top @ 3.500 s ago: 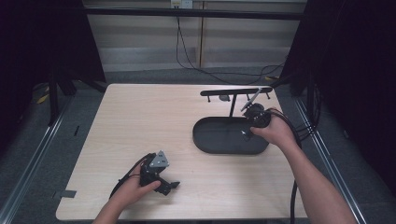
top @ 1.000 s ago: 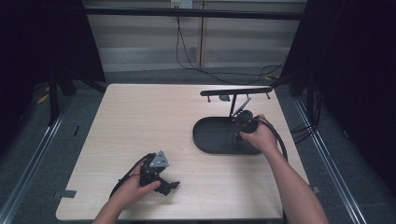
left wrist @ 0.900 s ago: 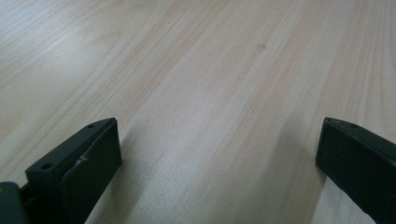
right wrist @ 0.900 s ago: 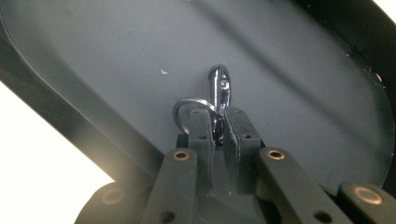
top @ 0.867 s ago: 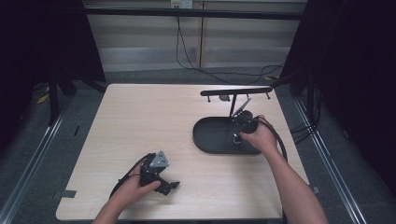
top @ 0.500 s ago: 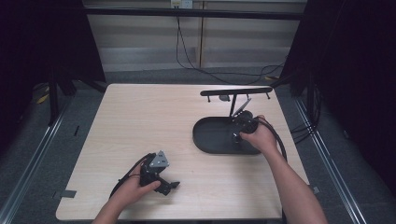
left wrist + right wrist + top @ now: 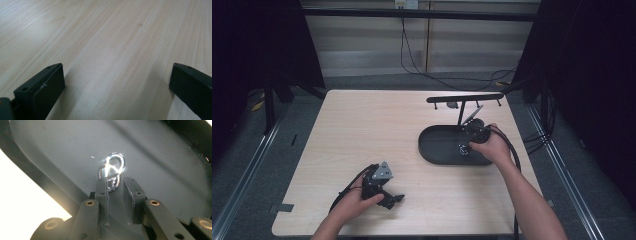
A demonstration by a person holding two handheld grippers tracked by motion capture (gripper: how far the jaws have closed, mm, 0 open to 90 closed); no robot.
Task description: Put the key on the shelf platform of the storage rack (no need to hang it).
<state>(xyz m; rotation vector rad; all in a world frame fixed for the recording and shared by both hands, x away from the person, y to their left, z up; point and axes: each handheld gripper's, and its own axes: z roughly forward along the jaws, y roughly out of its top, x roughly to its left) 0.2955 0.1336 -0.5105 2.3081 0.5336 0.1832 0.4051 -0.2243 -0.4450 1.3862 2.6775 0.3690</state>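
Pale wood desk (image 7: 362, 130), dark surround | black oval tray (image 7: 162, 157) bears shiny metal ring (image 7: 111, 168): light, stiff, slippery, best pinched across lower loop | right claw (image 7: 115, 185) just opening, ring loose between jaws | left claw (image 7: 115, 82) released, resting on desk.

Your left hand (image 7: 357, 200) is resting low at about 7 o'clock of the high view, wrapping the left gripper (image 7: 398, 198), whose tips are pointing toward 3 o'clock; in the left gripper view its jaws are standing wide apart. Your right forearm is reaching in from 5 o'clock toward 11 o'clock, with the right hand (image 7: 492, 147) holding the right gripper (image 7: 115, 185) tilted downward. Its jaws have just been opening and are sitting only slightly apart
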